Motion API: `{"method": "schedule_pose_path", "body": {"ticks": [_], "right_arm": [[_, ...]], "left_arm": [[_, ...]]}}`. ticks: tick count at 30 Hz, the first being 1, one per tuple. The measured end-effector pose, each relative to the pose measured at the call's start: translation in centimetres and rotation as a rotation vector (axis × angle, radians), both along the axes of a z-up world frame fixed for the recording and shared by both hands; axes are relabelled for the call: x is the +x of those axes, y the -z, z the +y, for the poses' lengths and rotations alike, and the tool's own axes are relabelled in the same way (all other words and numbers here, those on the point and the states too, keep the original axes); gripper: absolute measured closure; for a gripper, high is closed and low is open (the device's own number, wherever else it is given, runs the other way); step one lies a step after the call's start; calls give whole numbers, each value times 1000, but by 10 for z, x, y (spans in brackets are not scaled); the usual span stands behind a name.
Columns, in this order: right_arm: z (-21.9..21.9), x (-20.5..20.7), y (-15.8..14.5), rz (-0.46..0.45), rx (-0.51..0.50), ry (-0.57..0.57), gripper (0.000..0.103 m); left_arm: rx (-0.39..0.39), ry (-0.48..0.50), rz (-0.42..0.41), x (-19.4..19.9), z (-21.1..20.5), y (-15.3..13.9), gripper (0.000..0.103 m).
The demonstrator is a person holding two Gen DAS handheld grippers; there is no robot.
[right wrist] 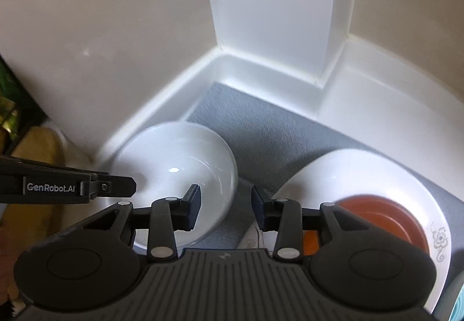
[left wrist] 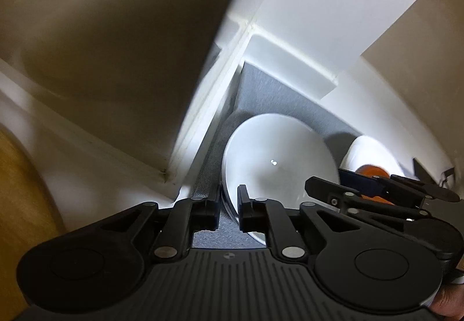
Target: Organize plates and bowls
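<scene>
A white bowl (left wrist: 275, 158) sits on a grey mat (left wrist: 261, 95) in a white corner. My left gripper (left wrist: 228, 205) is shut on the bowl's near left rim, one pad outside and one inside. In the right wrist view the same bowl (right wrist: 174, 158) lies at the left, with a left-gripper finger (right wrist: 116, 186) at its rim. My right gripper (right wrist: 226, 206) is open, its left pad over the bowl's right side and its right pad by a white flowered plate (right wrist: 362, 173). An orange-brown dish (right wrist: 377, 213) rests on that plate.
White skirting (right wrist: 261, 74) and a square white column (right wrist: 275, 16) close the corner behind the mat (right wrist: 275, 132). A wooden surface (left wrist: 26, 190) lies far left. A teal object (right wrist: 458, 306) shows at the bottom right edge.
</scene>
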State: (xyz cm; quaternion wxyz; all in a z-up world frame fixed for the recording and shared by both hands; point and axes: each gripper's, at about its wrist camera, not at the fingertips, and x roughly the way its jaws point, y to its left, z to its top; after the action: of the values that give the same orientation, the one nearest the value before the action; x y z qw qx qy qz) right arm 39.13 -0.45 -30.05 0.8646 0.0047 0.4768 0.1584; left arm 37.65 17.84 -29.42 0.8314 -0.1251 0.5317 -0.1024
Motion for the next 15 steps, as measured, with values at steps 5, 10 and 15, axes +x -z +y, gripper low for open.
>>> {"method": "schedule_pose_path", "body": {"ticks": [5, 10, 15], "right_arm": [[5, -7, 3, 31, 38, -36, 74], [6, -27, -2, 56, 67, -43, 78], [12, -36, 8, 63, 45, -46, 71]], "left_arm": [[83, 42, 11, -8, -7, -4, 90], [99, 88, 38, -27, 2, -4, 90], [71, 73, -42, -32, 8, -4, 50]]}}
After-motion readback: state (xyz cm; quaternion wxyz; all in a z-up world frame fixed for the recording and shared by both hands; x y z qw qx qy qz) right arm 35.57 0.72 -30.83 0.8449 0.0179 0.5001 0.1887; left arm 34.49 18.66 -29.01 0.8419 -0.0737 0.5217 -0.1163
